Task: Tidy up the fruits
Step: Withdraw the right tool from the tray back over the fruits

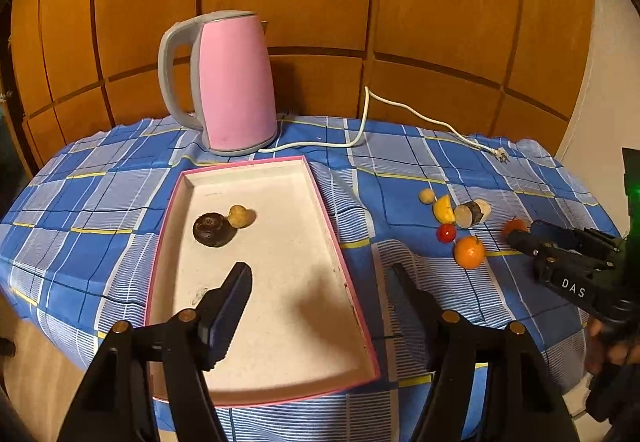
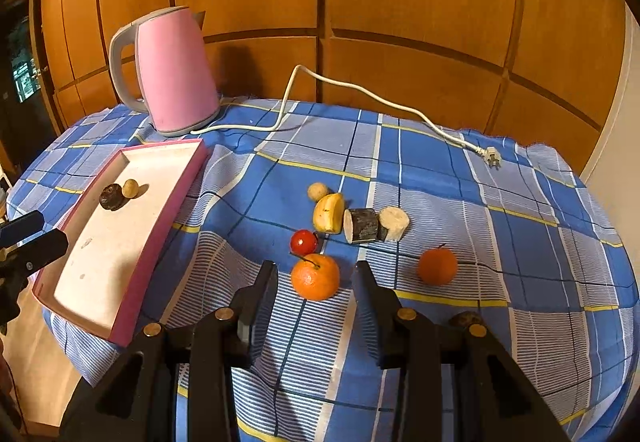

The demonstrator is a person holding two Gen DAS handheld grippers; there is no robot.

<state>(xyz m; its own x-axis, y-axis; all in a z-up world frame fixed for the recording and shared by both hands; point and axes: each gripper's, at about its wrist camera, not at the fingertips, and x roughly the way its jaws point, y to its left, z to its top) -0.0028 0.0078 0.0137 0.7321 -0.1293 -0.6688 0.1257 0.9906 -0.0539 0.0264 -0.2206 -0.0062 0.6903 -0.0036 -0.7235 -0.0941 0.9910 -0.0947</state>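
Note:
A pink-rimmed white tray [image 1: 340, 262] [image 2: 188, 178] holds a dark round fruit [image 1: 211, 229] [image 2: 111, 197] and a small tan fruit [image 1: 239, 216] [image 2: 130, 188]. On the checked cloth lie an orange [image 2: 315, 277] [image 1: 469, 252], a second orange [image 2: 437, 266], a red cherry tomato [image 2: 303, 241] [image 1: 446, 233], a yellow banana piece [image 2: 329, 213], a dark-skinned cut piece [image 2: 362, 226], a pale cut piece [image 2: 394, 223] and a tan ball [image 2: 317, 191]. My left gripper [image 1: 320, 278] is open and empty over the tray's near half. My right gripper [image 2: 316, 272] is open with the near orange between its fingers.
A pink electric kettle [image 1: 232, 82] [image 2: 172, 70] stands at the back of the table behind the tray. Its white cord [image 2: 360, 98] runs right across the cloth to a plug [image 2: 491, 158]. Wooden cabinet doors [image 2: 400, 2] stand behind. The table edge drops off at the front.

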